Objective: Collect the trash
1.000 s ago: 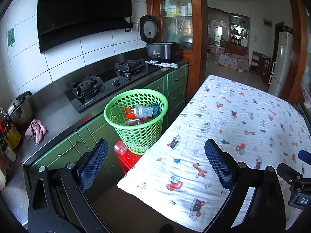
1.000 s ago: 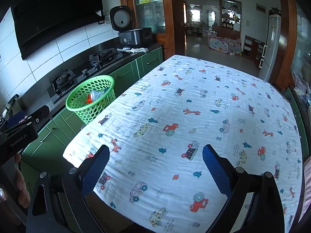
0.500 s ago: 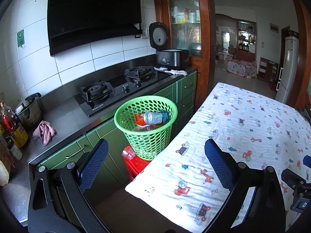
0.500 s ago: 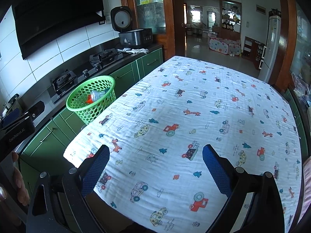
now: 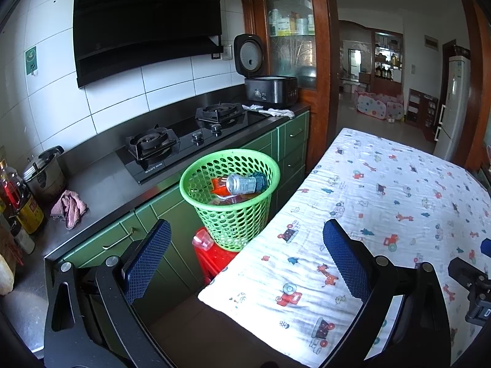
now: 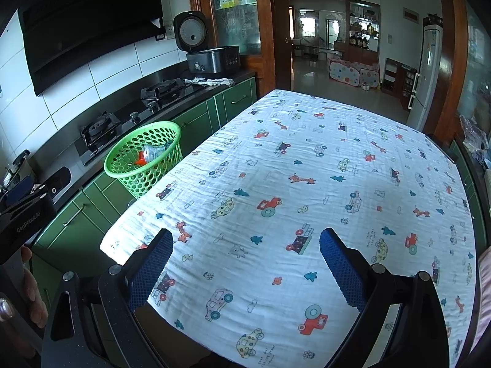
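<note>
Basket (image 5: 233, 214): green plastic, round, holed all over, sitting on a red stool (image 5: 214, 256) at 12 o'clock of the left gripper (image 5: 245, 257).
Trash: a metal can (image 5: 242, 183) and red wrappers (image 5: 219, 185) are lying inside the basket.
Left gripper: spread wide, gripping nothing, blue dimpled pads.
Right gripper (image 6: 245, 263): likewise released, hanging over the table's near edge.
Table (image 6: 322, 168): crinkled white cloth printed with cars and giraffes is covering it.
Surroundings: green cabinets (image 5: 129, 239), black stove (image 5: 184, 141), pink rag (image 5: 69, 208) at 10 o'clock.

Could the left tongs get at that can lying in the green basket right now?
Probably yes. The left tongs are open and empty, the green basket has no lid, and the can lies on top of the other trash with nothing over it.
</note>
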Available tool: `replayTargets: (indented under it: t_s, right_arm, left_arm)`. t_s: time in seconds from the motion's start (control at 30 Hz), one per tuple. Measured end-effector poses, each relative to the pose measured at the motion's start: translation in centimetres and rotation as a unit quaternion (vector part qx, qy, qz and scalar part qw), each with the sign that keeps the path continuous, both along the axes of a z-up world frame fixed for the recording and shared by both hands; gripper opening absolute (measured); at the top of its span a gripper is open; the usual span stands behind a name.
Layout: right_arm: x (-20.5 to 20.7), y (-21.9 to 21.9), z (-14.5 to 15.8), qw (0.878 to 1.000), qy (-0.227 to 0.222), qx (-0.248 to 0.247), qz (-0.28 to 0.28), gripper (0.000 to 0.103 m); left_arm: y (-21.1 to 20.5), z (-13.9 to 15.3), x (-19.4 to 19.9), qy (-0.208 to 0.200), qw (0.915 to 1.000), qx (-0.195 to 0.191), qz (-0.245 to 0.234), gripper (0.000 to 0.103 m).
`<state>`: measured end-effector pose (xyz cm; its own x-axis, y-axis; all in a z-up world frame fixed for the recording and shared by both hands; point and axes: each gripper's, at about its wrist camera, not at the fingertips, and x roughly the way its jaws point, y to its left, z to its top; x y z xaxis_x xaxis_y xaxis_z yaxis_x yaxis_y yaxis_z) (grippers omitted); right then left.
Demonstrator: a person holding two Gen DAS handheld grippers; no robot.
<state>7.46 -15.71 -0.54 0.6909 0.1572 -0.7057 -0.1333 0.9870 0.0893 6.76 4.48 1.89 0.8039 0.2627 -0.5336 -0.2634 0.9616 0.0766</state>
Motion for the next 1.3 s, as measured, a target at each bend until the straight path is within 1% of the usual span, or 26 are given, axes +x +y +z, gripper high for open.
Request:
replayTargets:
  t_s: [0.23,0.53,0.83,1.3]
  right_arm:
    - [0.0,0.3,0.1,1.000,0.000,-0.001,0.005,0.093]
    - [0.1,0.8,0.3,1.000,-0.005,-0.004,0.010,0.093]
    - [0.2,1.0,0.3,1.000,-0.008,-0.006,0.014,0.093]
    - [0.2,1.1,0.3,1.000,-0.008,-0.005,0.017,0.093]
  left_arm:
    - [-0.3,-0.5,-0.2,0.005,0.9999,0.009,-0.013,0.098]
    - [0.7,-0.3,-0.7,-0.001,1.0000,0.004,-0.009,0.098]
    - [0.8,-0.2,-1.1,-0.004,0.9999,0.012,-0.007,0.098]
    - [0.8,-0.5,-1.4,0.002,0.9998,0.018,-0.006,0.098]
